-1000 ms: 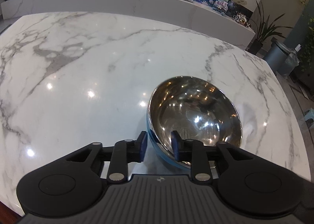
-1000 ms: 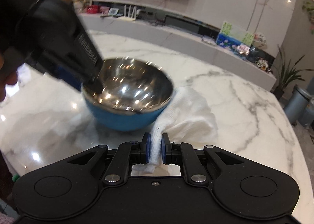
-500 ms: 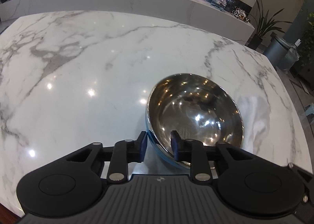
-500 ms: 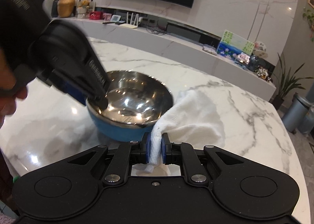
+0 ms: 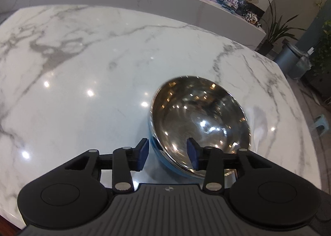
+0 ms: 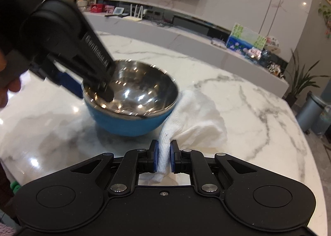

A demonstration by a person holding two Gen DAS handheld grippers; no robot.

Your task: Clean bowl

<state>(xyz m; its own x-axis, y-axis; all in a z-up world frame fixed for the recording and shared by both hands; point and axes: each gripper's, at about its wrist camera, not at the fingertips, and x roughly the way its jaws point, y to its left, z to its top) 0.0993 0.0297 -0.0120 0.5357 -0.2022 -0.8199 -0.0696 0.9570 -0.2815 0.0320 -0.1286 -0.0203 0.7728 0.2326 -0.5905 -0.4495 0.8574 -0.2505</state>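
Spread wider than a moment ago, left gripper (image 5: pixel 167 154) pads, jaws opening, with bowl (image 5: pixel 199 126) rim between them, one pad outside the blue wall, the other inside the steel. No pad seen pressing the rim. Seen from the right wrist as a dark body reaching down into the bowl (image 6: pixel 132 101) from the left, blurred. Unchanged on the right: gripper (image 6: pixel 164 158) clamped together on a fold of white cloth (image 6: pixel 194 118). Sits upright on the marble surface (image 5: pixel 82 83), bowl, blue outside, shiny within. Lies on the surface (image 6: pixel 258 116) just right of the bowl, cloth, touching its side, bunched and trailing back into the right pads.
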